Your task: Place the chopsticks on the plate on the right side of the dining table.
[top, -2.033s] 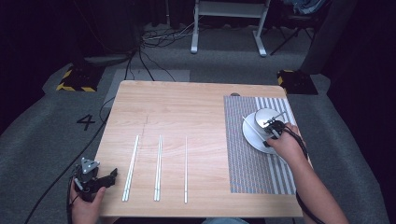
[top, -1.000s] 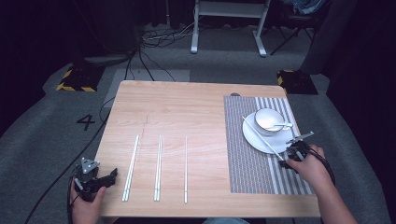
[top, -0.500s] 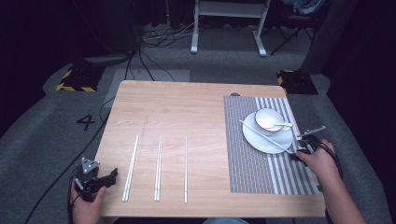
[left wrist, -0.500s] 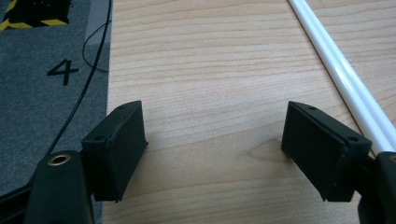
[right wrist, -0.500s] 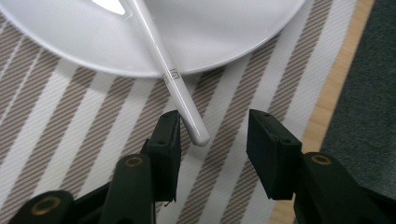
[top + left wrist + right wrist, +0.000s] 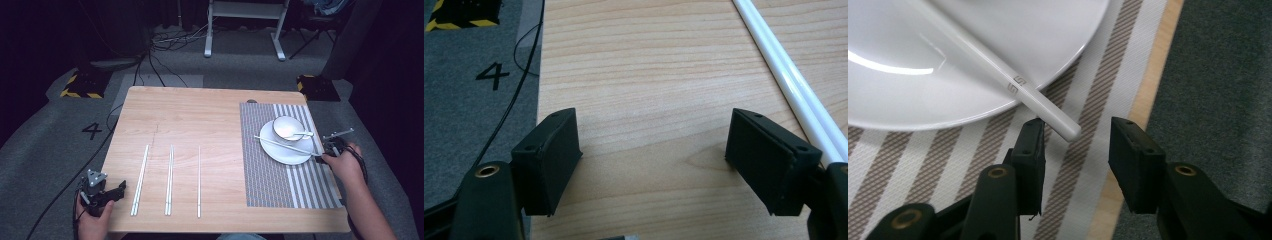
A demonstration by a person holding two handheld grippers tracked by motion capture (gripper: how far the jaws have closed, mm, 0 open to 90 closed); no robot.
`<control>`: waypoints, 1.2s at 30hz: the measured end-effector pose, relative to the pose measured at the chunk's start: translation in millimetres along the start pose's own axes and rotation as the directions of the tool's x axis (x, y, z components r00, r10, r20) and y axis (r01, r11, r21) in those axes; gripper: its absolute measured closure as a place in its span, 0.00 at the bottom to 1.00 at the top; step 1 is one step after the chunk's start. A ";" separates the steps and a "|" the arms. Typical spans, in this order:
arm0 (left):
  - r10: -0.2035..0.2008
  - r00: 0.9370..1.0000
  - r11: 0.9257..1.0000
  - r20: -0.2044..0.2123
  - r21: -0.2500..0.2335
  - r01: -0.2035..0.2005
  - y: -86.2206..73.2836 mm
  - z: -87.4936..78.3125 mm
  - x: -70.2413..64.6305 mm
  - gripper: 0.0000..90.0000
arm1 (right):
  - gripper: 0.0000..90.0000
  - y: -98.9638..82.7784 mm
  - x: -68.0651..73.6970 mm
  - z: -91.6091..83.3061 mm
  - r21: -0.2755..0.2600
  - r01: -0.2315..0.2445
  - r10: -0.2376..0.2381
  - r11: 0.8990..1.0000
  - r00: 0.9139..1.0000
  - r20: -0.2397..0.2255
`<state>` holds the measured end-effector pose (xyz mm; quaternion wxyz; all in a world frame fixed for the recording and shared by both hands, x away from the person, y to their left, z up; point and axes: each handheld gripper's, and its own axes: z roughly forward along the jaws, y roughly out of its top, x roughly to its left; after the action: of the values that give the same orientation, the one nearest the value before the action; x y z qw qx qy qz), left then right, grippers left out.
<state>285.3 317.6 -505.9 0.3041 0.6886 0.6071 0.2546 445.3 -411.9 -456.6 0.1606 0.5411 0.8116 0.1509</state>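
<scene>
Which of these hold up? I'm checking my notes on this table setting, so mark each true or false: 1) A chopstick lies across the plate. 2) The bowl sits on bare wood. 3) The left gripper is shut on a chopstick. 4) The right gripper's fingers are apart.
1) True: the chopstick rests across the plate.
2) False: the bowl sits on the plate, which lies on the striped placemat.
3) False: the left gripper is open over bare table, beside the chopstick pair.
4) True: the right gripper is open, with the chopstick's end just ahead of the fingers.
</scene>
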 end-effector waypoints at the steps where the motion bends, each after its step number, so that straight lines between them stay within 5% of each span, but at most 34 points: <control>1: 0.000 1.000 1.000 0.000 0.000 0.000 0.0 0.0 0.0 0.24 | 0.65 1.4 -3.0 0.1 0.000 -0.009 0.009 1.000 1.000 0.001; 15: -0.002 1.000 1.000 -0.006 0.002 0.002 -2.1 -2.3 -2.4 0.24 | 0.61 15.7 -23.7 12.7 -0.022 -0.038 0.039 0.999 0.999 0.035; 24: -0.002 1.000 1.000 -0.006 0.003 0.002 -2.1 -2.3 -2.4 0.24 | 0.56 -5.6 -29.1 -2.6 -0.087 -0.034 0.038 0.996 0.999 0.039; 32: 0.000 1.000 1.000 -0.003 0.006 0.000 -0.9 -1.2 -2.4 0.23 | 0.55 -10.8 -14.3 -22.0 -0.168 -0.004 0.008 0.986 1.000 0.021; 36: 0.000 1.000 1.000 -0.003 0.006 0.000 -1.0 -1.2 -2.4 0.23 | 0.56 -5.6 0.4 -32.2 -0.187 0.061 -0.055 0.980 0.998 0.036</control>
<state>283.5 315.4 -505.8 0.3010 0.6892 0.6082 0.2539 426.9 -415.9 -429.9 0.2279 0.5019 0.8065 0.2137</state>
